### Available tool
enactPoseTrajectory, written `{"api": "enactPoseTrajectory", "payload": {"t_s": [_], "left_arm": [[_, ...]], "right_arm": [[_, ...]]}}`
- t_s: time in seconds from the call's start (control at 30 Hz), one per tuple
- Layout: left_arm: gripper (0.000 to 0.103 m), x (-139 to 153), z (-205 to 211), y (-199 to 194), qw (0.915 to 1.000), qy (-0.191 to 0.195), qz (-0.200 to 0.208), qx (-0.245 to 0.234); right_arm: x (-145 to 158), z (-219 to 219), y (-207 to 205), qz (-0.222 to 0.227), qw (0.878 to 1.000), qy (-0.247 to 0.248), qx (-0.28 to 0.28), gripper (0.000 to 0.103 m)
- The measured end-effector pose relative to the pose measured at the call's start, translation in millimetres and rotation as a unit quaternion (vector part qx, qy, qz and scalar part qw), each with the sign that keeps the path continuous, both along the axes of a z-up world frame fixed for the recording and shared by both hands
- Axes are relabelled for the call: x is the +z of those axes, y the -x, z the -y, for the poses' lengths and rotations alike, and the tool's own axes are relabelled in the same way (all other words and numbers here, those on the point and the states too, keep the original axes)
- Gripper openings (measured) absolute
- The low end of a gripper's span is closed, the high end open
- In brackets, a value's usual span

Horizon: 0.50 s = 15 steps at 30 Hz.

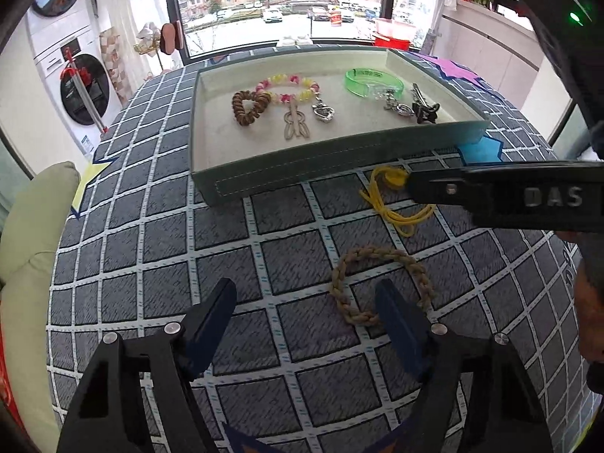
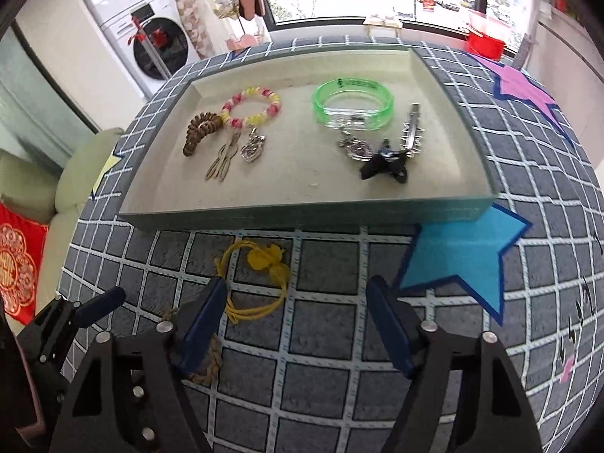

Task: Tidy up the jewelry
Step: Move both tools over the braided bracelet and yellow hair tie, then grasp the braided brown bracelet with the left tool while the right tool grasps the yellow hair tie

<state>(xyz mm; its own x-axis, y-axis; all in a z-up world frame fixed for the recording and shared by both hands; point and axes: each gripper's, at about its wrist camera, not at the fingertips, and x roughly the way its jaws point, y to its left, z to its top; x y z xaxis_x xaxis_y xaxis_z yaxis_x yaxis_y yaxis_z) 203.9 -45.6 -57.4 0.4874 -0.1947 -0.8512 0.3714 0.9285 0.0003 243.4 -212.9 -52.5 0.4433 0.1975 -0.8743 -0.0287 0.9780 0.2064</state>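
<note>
Currently, the yellow cord bracelet [image 2: 252,283] lies on the checked cloth [image 2: 321,339] just before the tray [image 2: 302,213], outside it. The right gripper [image 2: 294,324] hovers near it, jaws apart, apparently for pickup. The left gripper [image 1: 305,313], jaws also apart, flanks the braided bracelet [image 1: 381,283].

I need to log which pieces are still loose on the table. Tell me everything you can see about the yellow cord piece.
The yellow cord piece is a thin, bright yellow elastic-looking loop, doubled in places, with a small yellow charm or knot of plastic-like material near one end. It lies flat and loosely coiled on the grey checked tablecloth, just outside the near wall of the tray, apart from it. The open right gripper hovers at it, one finger beside the cord; contact is unclear. A braided tan bracelet lies nearby.
</note>
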Motion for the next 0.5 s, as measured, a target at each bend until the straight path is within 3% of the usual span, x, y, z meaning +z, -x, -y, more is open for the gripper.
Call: {"api": "enactPoseTrajectory", "payload": {"t_s": [0.07, 0.27, 0.4, 0.5], "left_arm": [[0.089, 0, 2, 0, 1.0000, 0.000, 0.001, -0.004], [0.075, 0, 7, 3, 0.9998, 0.007, 0.002, -0.019], [0.066, 2, 12, 6, 0.9995, 0.007, 0.005, -0.030], [0.050, 3, 16, 8, 0.9992, 0.007, 0.007, -0.039]], "right_arm": [[-3, -5, -4, -0.002, 1.000, 0.007, 0.010, 0.069], [-5, -18, -7, 0.003, 0.998, 0.049, 0.032, 0.057], [-6, -26, -4, 0.010, 0.995, 0.086, 0.044, 0.036], [-5, -28, -2, 0.011, 0.995, 0.090, 0.052, 0.017]]}}
